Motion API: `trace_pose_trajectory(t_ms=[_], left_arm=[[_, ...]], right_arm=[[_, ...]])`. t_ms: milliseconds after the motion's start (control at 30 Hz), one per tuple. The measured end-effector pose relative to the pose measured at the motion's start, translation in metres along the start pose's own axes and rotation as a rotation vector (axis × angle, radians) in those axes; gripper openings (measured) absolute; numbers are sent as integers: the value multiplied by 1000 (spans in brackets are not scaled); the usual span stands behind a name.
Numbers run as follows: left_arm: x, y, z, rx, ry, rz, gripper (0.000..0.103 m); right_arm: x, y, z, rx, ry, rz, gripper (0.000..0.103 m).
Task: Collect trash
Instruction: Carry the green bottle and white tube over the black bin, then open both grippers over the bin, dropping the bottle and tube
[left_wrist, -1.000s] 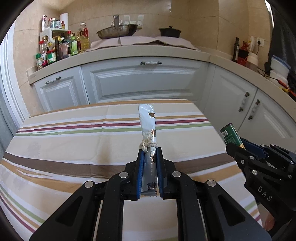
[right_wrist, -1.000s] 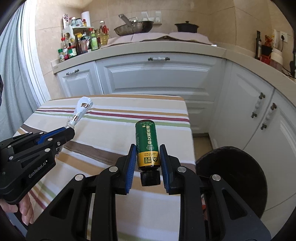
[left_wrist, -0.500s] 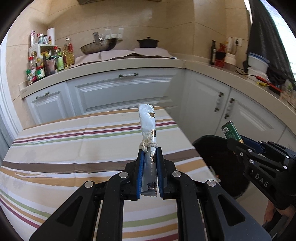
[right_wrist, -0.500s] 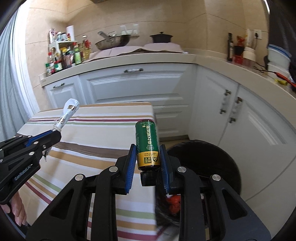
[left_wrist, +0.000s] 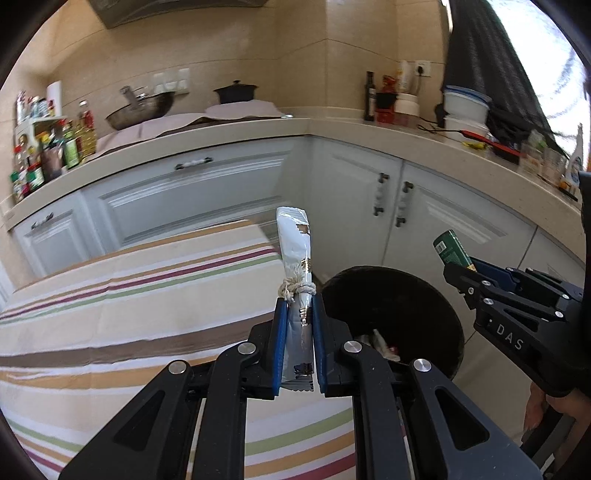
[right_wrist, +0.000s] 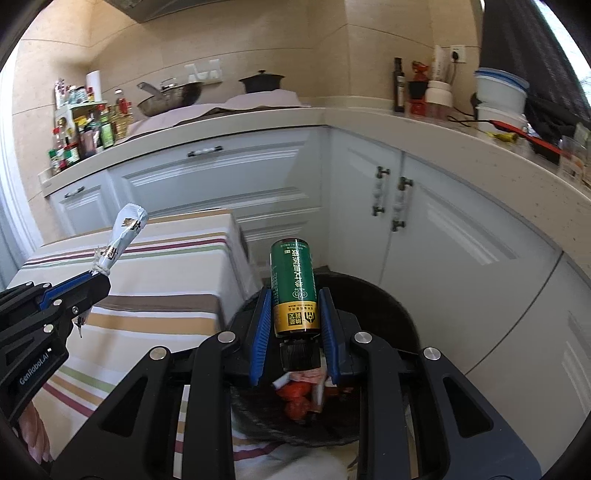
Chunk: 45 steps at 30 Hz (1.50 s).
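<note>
My left gripper (left_wrist: 298, 310) is shut on a silver foil packet (left_wrist: 295, 254) tied with string, which sticks up over the striped table's right edge. A green and yellow bottle (right_wrist: 294, 291) with a black cap is clamped cap-down in my right gripper (right_wrist: 294, 299), shut on it, directly above the round black trash bin (right_wrist: 399, 317). The bin (left_wrist: 417, 295) stands on the floor just right of the table, with red and white rubbish inside. The right gripper (left_wrist: 458, 266) and its bottle (left_wrist: 451, 249) show at the right of the left wrist view; the left gripper (right_wrist: 98, 277) with the packet (right_wrist: 123, 236) shows at the left of the right wrist view.
The table (left_wrist: 129, 295) with a striped cloth lies to the left. White cabinets (right_wrist: 461, 229) wrap around behind and right of the bin. The counter above carries bottles (left_wrist: 55, 147), a wok (left_wrist: 142, 107), a black pot (left_wrist: 235, 92) and containers (left_wrist: 465, 107).
Both grippers have swung to the right, off the table top toward the bin, each keeping its grip. The bin has come into full view under the bottle.
</note>
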<state>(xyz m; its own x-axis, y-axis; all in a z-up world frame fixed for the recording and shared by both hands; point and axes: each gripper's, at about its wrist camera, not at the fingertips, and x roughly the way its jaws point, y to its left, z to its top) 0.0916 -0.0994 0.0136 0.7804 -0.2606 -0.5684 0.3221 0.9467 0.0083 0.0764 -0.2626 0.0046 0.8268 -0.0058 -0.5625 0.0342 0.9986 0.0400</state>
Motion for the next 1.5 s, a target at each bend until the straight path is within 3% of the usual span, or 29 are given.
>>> trace_pose_trajectory(t_ms=[600, 667, 767, 1067, 1133, 1400, 1500], left_arm=[[56, -47, 10, 68, 8, -55, 15], [62, -49, 10, 72, 14, -54, 22], [71, -47, 11, 46, 41, -57, 44], [73, -47, 11, 40, 36, -42, 56], [73, -47, 12, 44, 33, -40, 59], [60, -46, 14, 46, 0, -23, 70], [53, -46, 13, 43, -12, -21, 74]], right_arm=[[44, -41, 1, 50, 21, -54, 25], [51, -45, 0, 63, 26, -62, 28], [57, -50, 0, 88, 32, -69, 39], [57, -53, 1, 90, 31, -78, 42], [53, -53, 2, 92, 21, -85, 48], [39, -56, 3, 97, 3, -103, 52], [32, -53, 1, 95, -3, -112, 59]])
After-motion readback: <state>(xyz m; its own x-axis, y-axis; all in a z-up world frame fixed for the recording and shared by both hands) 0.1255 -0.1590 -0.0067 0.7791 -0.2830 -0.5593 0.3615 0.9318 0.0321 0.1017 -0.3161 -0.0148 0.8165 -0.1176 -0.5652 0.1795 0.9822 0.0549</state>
